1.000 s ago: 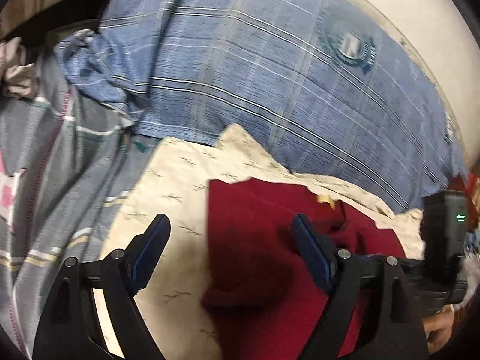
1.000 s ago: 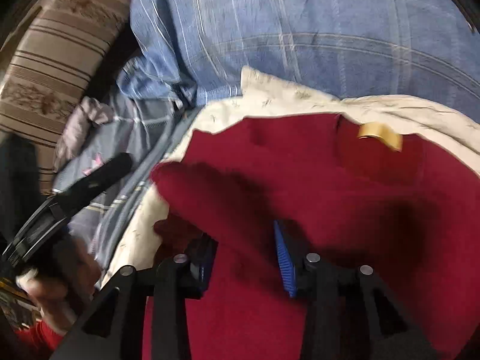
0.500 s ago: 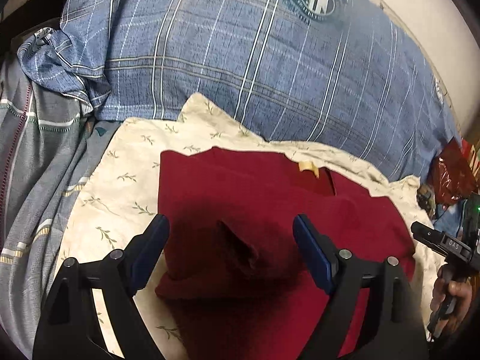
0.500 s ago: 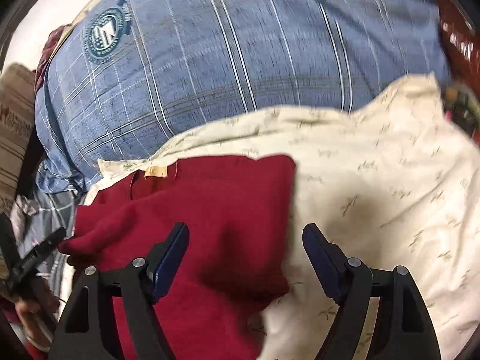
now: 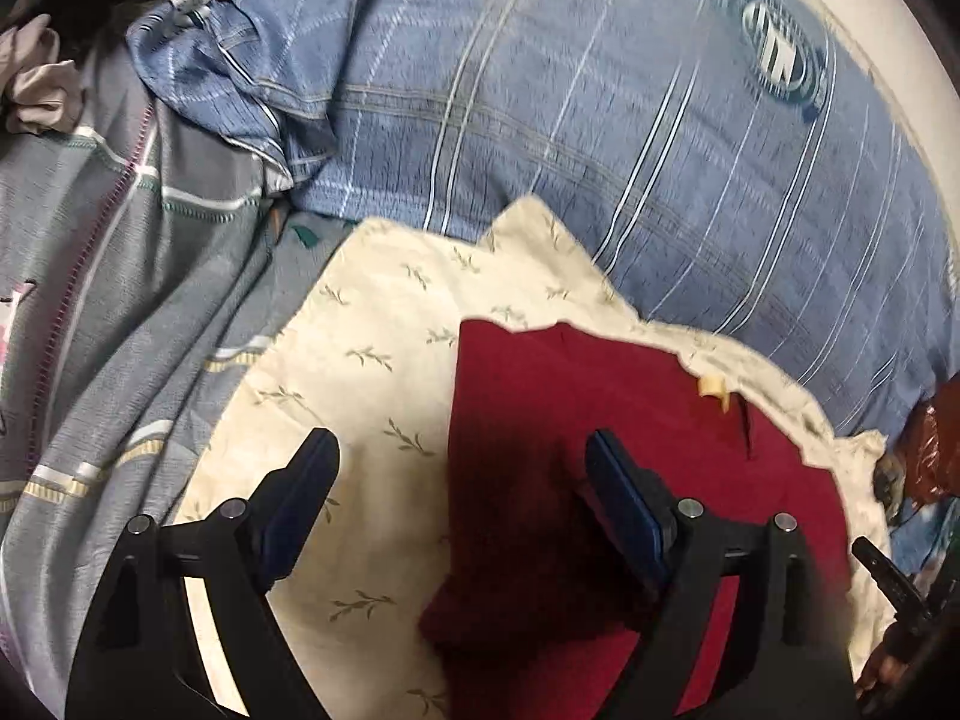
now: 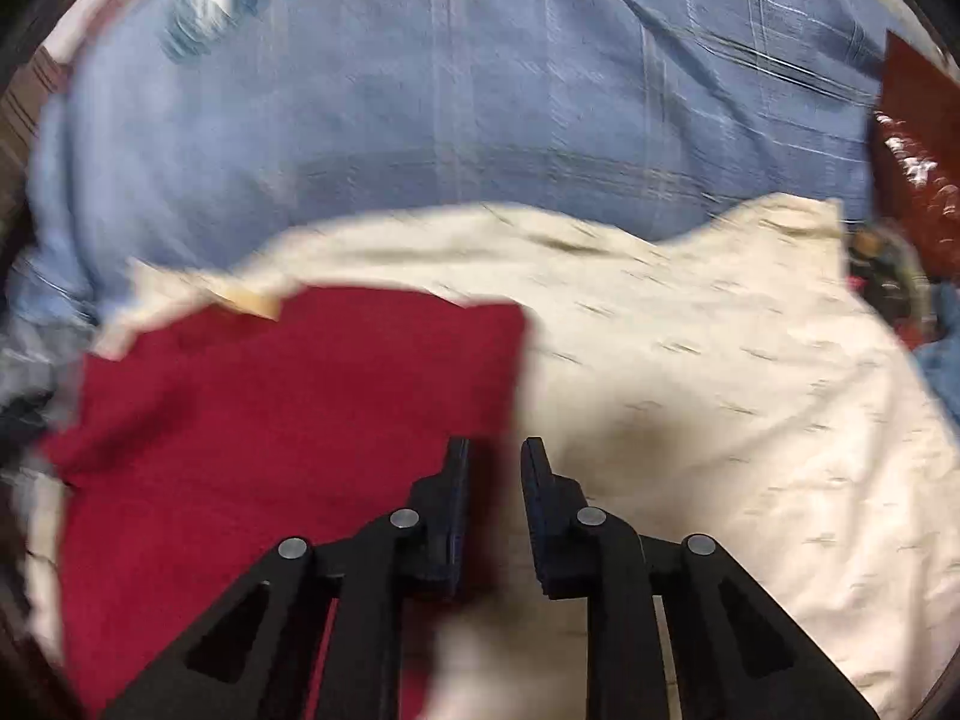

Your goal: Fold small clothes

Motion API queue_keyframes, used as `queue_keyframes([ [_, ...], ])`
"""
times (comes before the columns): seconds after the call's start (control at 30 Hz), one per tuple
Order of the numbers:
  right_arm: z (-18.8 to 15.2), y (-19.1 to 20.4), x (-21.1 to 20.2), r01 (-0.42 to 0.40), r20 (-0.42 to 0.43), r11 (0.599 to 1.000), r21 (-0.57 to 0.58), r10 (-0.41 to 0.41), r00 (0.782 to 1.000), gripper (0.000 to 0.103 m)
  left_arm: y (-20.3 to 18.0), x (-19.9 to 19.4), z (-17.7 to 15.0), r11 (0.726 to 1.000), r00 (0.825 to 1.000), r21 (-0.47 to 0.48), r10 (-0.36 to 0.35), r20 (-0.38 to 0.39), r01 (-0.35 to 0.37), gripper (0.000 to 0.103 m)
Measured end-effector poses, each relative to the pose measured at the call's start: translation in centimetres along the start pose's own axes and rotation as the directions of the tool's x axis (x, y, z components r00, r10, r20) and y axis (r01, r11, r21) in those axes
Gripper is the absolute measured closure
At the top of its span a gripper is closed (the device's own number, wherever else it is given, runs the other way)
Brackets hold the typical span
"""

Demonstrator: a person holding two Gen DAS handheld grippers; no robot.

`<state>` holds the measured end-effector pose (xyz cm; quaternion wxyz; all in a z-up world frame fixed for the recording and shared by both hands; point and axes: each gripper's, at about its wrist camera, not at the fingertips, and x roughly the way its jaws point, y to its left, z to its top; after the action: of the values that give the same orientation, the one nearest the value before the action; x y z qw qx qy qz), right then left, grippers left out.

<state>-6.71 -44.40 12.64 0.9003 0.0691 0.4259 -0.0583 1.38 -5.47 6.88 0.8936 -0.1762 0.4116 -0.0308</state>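
Red garment lies on cream cloth, blue plaid pillow behind.

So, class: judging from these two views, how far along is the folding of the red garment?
Done: the red garment lies on the cream cloth with straight side edges, apparently folded in. In hand: nothing; left gripper is open, right gripper nearly closed at the garment's edge. Left: probably the final fold.

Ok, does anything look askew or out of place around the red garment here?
Nothing damaged or spilled. The dark red knit garment lies on the cream leaf-print cloth with a bunched lower-left corner, not squared. A glossy red packet sits among the bedding at the right edge.
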Motion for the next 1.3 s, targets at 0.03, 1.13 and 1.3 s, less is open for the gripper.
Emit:
queue_keyframes([
  [0.03,0.2,1.0,-0.4,-0.044,0.010,0.999,-0.019,0.044,0.999,0.080,0.1,-0.2,0.1,1.000,1.000,-0.006,-0.012,-0.001,0.012,0.019],
  [1.13,-2.2,13.4,0.5,-0.257,-0.060,0.937,-0.236,0.250,0.966,0.044,-1.8,-1.0,-0.1,0.996,0.998,0.071,-0.053,-0.024,0.055,0.018],
  [1.3,-2.4,4.6,3.2,0.089,-0.127,0.979,-0.183,-0.113,0.985,0.052,-4.3,1.6,-2.1,0.983,0.993,0.185,0.023,-0.112,-0.002,0.018],
])
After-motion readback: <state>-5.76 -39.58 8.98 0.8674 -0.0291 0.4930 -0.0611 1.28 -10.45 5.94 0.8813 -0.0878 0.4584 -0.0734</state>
